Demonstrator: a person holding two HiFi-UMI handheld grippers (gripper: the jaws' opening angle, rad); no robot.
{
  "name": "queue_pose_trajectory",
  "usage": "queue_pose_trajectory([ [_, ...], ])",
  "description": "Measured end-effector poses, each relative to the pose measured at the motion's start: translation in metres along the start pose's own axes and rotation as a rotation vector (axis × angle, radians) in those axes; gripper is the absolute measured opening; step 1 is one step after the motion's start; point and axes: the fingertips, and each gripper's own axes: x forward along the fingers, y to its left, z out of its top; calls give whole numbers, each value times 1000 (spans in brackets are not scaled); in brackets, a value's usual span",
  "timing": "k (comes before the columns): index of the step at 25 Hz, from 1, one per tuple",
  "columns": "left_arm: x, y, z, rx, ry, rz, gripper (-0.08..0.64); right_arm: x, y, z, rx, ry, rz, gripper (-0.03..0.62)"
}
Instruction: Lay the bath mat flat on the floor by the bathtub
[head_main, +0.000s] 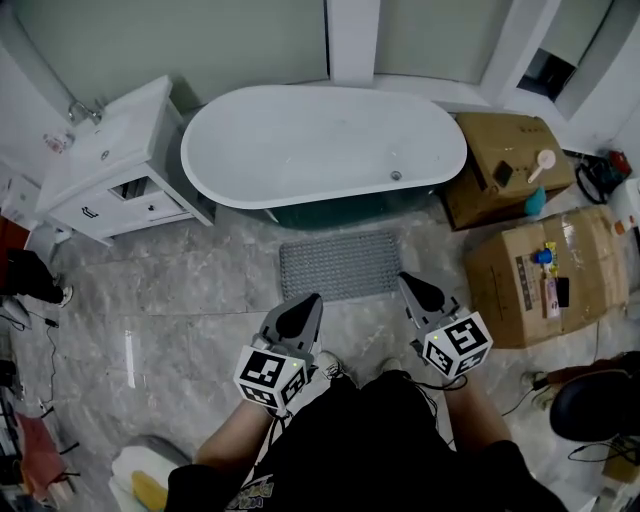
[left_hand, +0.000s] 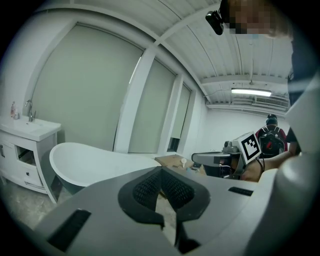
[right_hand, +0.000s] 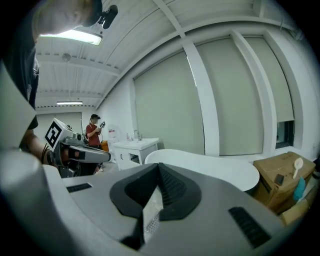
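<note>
Now | left gripper (head_main: 311, 303), right gripper (head_main: 408, 282): side by side, pointing toward bathtub (head_main: 320, 150) | jaws clenched, empty

The bath mat (head_main: 338, 265) is grey with a fine dotted pattern, the floor (head_main: 190, 310) pale grey with marble veining, the bathtub (head_main: 320, 140) white over dark teal, the vanity (head_main: 105, 170) white, the cardboard boxes (head_main: 500, 285) brown.
</note>
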Motion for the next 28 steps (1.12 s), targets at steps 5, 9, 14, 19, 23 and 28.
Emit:
queue_pose_trajectory([
  [5, -15, -20, -12, -30, 10, 17, 15, -26, 12, -6, -4, -3, 26, 17],
  [9, -22, -54, -18, -33, 1, 33, 15, -63, 13, -6, -15, -17, 47, 17],
  [14, -34, -118, -25, -54, -28, 25, 15, -125, 14, -14, -14, -29, 62, 17],
  [19, -58, -168, -39, -15, -34, 58, 15, -178, 20, -24, -21, -44, 73, 17],
  [23, -74, -186, -53, -14, -34, 101, 15, -201, 22, -36, -5, -48, 86, 17],
  [28, -93, -194, -71, -45, -30, 143, 15, -215, 34, -59, 13, -18, 121, 17],
])
